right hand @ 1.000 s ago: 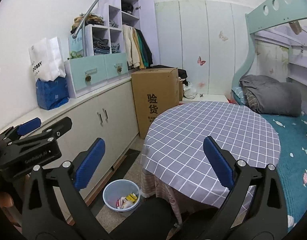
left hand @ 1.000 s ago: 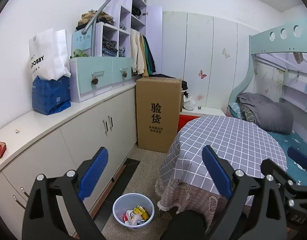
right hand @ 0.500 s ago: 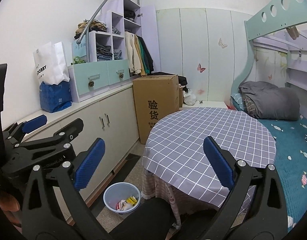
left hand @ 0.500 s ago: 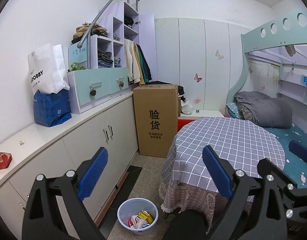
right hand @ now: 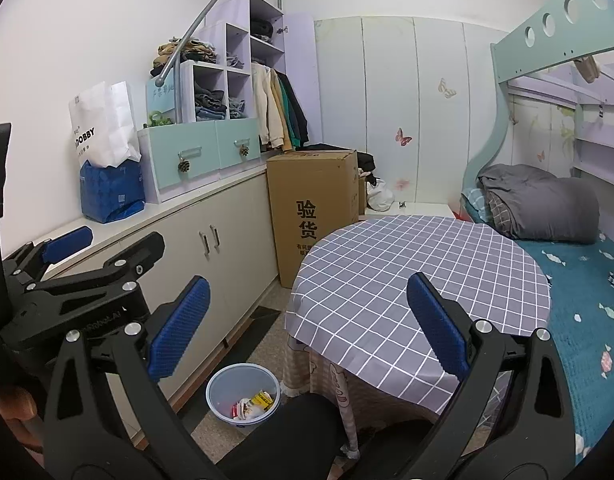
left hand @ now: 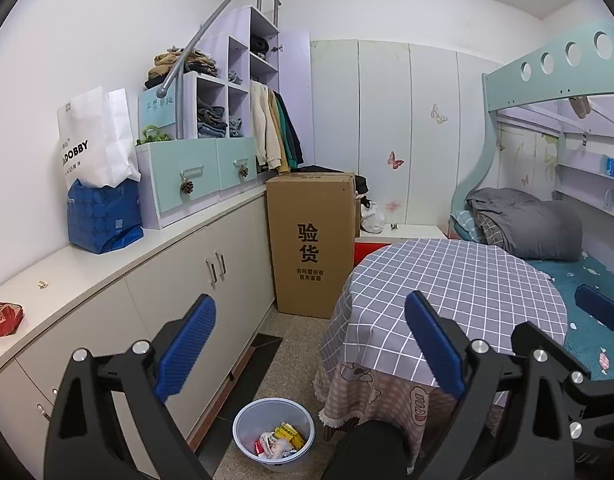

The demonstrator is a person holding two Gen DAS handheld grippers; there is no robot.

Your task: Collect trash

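Observation:
A pale blue trash bin stands on the floor between the cabinets and the round table. Wrappers lie inside it. On the white countertop at far left rests a red crumpled packet, with a small pale scrap farther along. My left gripper is open and empty, held high above the bin. My right gripper is also open and empty, over the table's near edge. Each gripper shows at the edge of the other's view.
A round table with a checked cloth fills the right half. A tall cardboard box stands behind the floor gap. Low cabinets line the left wall, carrying a blue bag. A bunk bed is at right.
Both views have drawn back and tilted up a little, so more of the room and ceiling shows. The red packet has come further into the left view. Both grippers stay open.

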